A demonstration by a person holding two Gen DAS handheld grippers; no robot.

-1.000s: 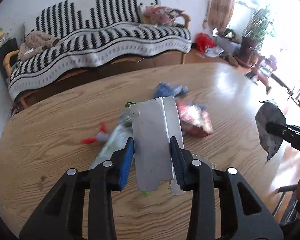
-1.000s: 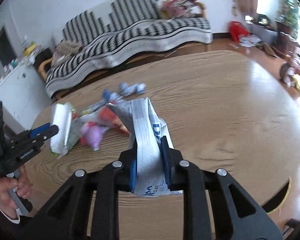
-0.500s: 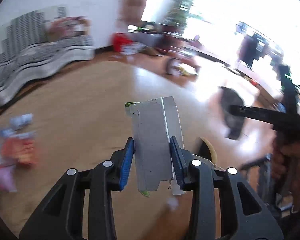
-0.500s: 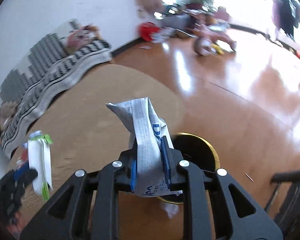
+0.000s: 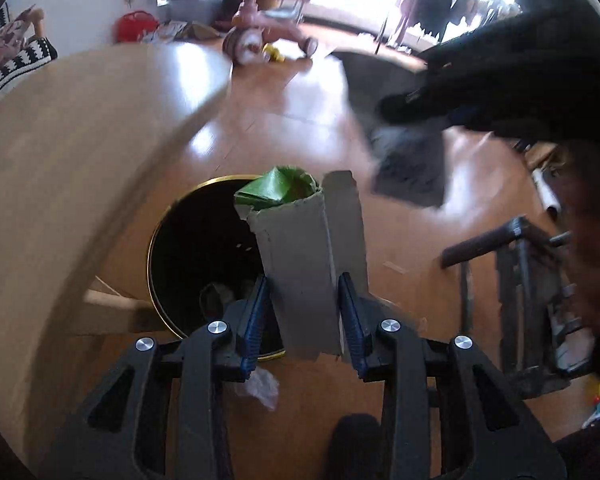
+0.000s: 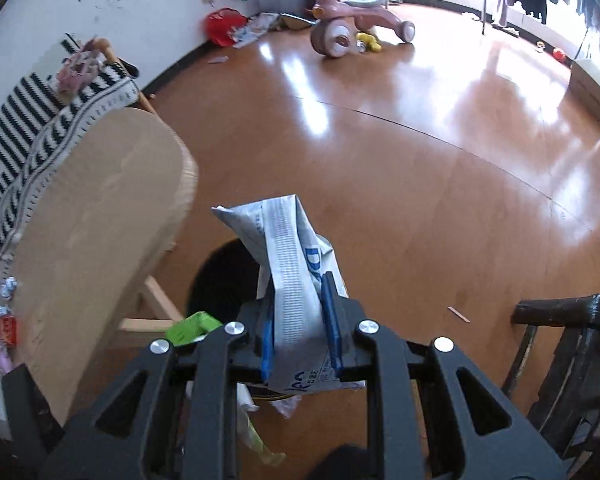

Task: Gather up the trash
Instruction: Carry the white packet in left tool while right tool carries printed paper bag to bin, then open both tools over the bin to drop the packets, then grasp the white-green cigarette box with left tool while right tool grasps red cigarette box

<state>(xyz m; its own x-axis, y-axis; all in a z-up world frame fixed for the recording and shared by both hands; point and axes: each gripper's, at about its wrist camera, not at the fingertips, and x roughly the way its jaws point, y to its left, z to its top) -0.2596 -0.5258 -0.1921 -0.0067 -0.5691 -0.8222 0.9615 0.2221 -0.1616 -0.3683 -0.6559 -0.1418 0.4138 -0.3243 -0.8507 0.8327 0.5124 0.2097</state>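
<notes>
**Operator:** Trash was in both grips when I checked. My left tongs [image 5: 304, 312] were clamped on a flattened grey carton [image 5: 304, 264] with green printing at its top end, its long axis running straight out toward twelve o'clock. The black bin [image 5: 192, 256] with the gold rim sat on the floor just to ten o'clock of those tongs, its mouth open upward.

**Partner:** And the right side?

**Operator:** My right tongs [image 6: 298, 336] were squeezed shut on a crumpled white wrapper [image 6: 290, 280] with blue lettering, also pointing to twelve. In that view the bin [image 6: 224, 280] lay directly under and slightly to eleven o'clock of the wrapper, so I judged the right hand the nearer one to a clean drop.

**Partner:** Anything crowding you?

**Operator:** The tabletop [image 6: 96, 216] edge stood at nine o'clock, beside the bin, with more scraps left along its far edge. A dark chair [image 6: 568, 344] stood at three. The left carton hung partly past the rim, so I reckoned it needed a nudge toward ten before release.
</notes>
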